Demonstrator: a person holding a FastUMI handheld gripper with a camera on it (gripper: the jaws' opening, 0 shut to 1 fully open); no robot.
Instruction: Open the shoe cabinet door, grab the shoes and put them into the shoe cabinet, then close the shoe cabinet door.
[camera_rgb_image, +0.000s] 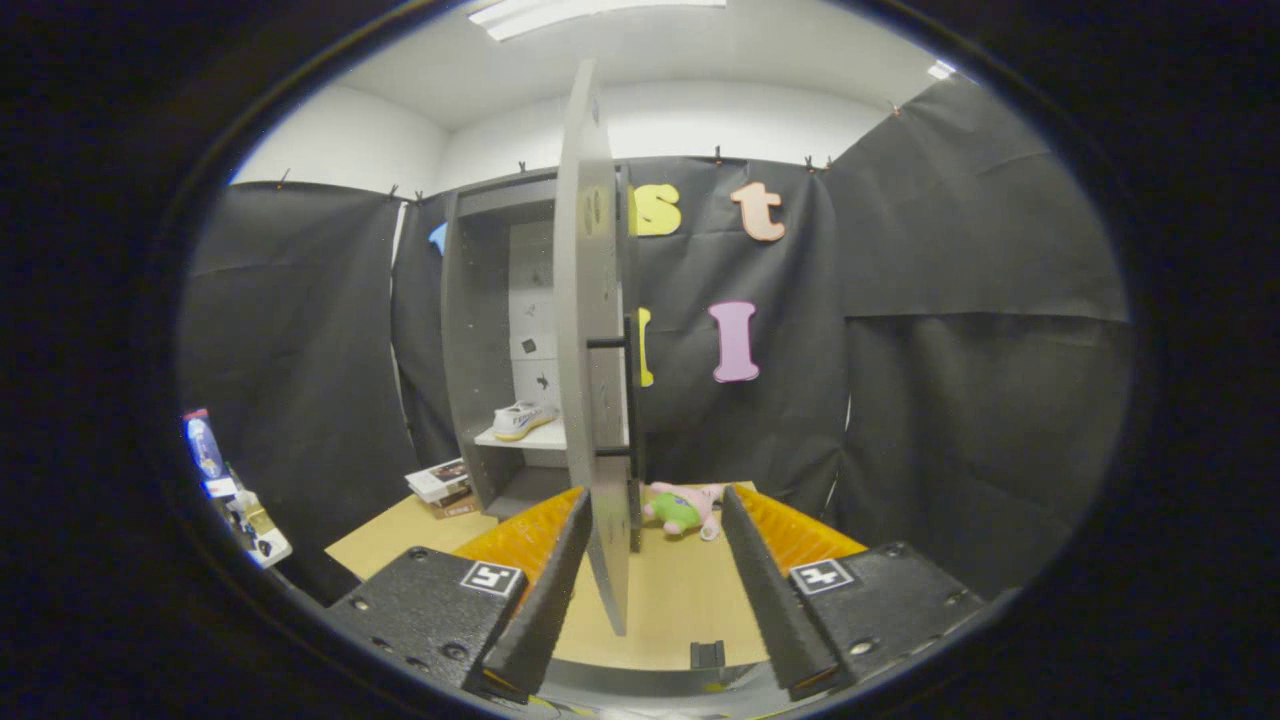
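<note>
This is a staged recording booth inside a plain room, not a lived-in home. Black cloth (930, 330) hangs on every side, pinned along its top edge with small clips, and above it show bare white walls (340, 140) and a ceiling with a long strip light (590, 12). A grey shoe cabinet (490, 350) stands alone on a pale wooden floor board (680, 590), its door (595, 340) swung open edge-on, 1 white shoe (522, 420) on a shelf. Props lie about: a stack of books (442, 487) beside the cabinet and a pink and green plush toy (683, 508) beyond the gripper (655, 590), whose 2 fingers stand spread apart.
</note>
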